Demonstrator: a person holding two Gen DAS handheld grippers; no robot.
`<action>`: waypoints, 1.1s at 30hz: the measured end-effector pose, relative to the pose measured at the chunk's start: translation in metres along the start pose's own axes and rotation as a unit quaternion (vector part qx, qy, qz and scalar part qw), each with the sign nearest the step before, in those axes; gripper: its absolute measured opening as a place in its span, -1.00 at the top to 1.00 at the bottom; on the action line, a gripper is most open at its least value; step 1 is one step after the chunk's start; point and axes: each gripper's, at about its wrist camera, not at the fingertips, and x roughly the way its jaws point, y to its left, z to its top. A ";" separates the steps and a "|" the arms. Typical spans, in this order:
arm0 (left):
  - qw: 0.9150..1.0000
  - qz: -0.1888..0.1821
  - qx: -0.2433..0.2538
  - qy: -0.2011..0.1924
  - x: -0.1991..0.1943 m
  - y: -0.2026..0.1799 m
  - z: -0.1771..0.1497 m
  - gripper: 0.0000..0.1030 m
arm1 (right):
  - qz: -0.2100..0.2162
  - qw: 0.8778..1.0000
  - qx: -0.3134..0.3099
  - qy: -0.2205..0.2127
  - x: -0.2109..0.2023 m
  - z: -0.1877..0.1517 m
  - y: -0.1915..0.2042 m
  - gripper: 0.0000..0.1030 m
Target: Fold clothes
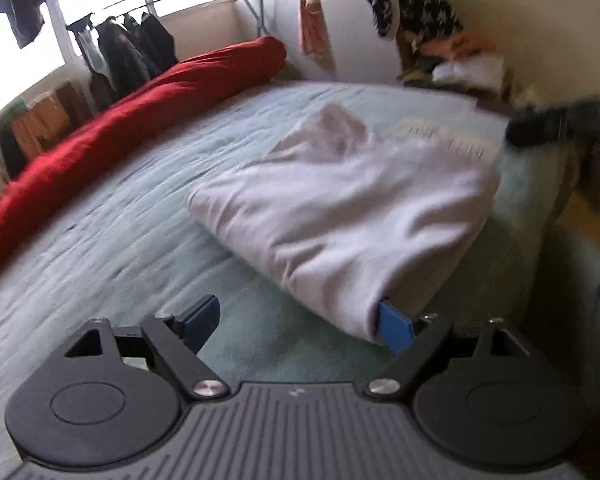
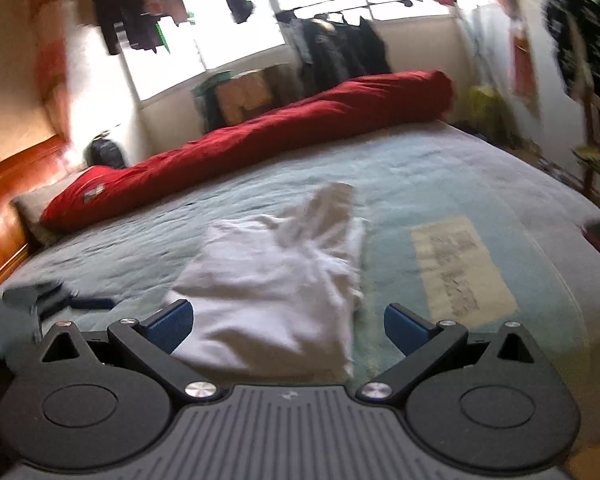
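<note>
White garment (image 2: 276, 280), headboard (image 2: 8, 208) right view only

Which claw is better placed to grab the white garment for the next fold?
Probably the right claw: open, with the white garment between its fingers. The left claw, also open, only meets one corner.

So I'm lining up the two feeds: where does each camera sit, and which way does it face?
Left wrist: on the left hand-held gripper, jaws open, looking across the bed at the folded white garment; the right hand-held gripper shows at far right.
Right wrist: on the right hand-held gripper, jaws open, facing the window.
Shared: garment, bed, rolled red duvet.
</note>
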 end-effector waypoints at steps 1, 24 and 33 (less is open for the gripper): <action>1.000 -0.011 -0.006 -0.007 -0.003 0.006 0.007 -0.65 | 0.010 1.000 -0.013 -0.001 0.003 0.002 0.003 -1.00; 0.989 -0.093 -0.111 -0.014 0.133 0.057 0.076 -0.74 | 0.066 0.991 -0.097 0.059 0.086 0.009 -0.003 -1.00; 0.955 -0.181 -0.232 -0.022 0.145 0.105 0.093 -0.74 | 0.088 0.984 -0.151 0.034 0.150 0.073 -0.002 -1.00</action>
